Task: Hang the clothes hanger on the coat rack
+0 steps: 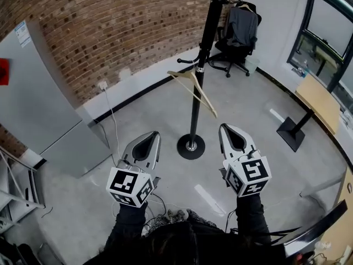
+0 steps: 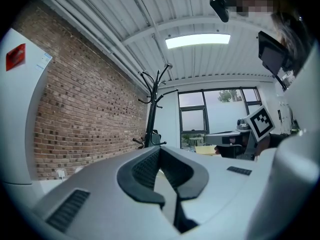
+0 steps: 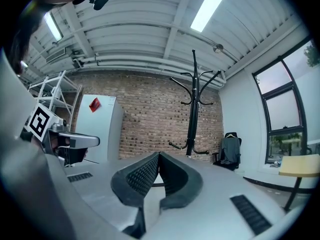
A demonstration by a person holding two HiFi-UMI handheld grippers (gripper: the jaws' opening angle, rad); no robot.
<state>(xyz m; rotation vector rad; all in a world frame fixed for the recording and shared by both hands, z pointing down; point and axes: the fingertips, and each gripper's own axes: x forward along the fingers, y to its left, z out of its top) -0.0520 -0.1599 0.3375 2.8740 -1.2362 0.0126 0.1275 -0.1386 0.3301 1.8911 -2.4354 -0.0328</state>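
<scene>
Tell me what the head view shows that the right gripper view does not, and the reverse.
Only the head view shows the wooden hanger hanging low on the coat rack, and the rack's round base. Only the right gripper view shows the ceiling light. Both show the rack, the brick wall, the office chair, and the left gripper and right gripper, both shut and empty.
</scene>
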